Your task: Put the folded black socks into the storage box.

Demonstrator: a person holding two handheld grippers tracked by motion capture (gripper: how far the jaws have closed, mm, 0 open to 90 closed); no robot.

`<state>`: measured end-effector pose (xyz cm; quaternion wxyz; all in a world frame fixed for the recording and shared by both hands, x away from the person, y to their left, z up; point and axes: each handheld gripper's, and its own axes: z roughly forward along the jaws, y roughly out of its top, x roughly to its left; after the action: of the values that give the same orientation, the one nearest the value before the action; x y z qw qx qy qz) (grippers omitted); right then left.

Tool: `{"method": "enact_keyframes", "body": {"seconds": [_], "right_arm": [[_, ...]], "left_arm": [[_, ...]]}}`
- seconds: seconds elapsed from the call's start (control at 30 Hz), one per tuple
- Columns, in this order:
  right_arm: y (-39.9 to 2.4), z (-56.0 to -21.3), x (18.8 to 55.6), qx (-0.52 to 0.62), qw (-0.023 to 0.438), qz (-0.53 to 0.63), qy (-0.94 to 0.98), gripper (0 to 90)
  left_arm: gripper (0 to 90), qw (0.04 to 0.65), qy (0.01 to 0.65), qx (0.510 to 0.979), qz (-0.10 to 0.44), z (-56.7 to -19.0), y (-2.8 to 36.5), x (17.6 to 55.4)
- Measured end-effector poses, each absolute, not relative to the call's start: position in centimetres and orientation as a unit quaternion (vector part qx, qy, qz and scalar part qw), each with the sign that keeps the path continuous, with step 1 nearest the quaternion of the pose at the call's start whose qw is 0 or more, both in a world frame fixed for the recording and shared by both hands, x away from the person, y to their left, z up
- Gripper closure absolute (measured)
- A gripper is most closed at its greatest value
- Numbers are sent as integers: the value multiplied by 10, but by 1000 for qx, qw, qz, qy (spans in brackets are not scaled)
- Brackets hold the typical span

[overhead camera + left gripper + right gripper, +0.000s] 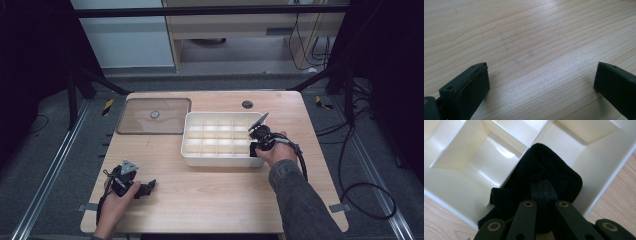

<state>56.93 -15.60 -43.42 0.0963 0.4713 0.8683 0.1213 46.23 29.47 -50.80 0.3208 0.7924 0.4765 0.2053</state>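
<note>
I'm pinching the black cloth [544, 172] with the right gripper [543, 187], jaws clamped together on it, over the tray's [220, 159] near-right compartment. Soft, light, floppy; I'm gripping a fold. Left gripper [541, 82] is idling with jaws apart.

Your table count: five things in all.
You have two grippers, left gripper [145, 188] near left and right gripper [253, 148] at right; one white divided tray [192, 150] at centre; one black cloth [549, 173]; one clear lid [135, 122] far left.

Clear lid [154, 116] with round knob on wooden table [210, 192], left of the tray.
</note>
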Motion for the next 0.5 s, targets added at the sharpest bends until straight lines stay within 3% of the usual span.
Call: {"method": "enact_keyframes", "body": {"seconds": [0.5], "right_arm": [[-157,-437,569,474,96,126,866,900]], "left_arm": [[0,322,477,792,205,-508,294,462]]}}
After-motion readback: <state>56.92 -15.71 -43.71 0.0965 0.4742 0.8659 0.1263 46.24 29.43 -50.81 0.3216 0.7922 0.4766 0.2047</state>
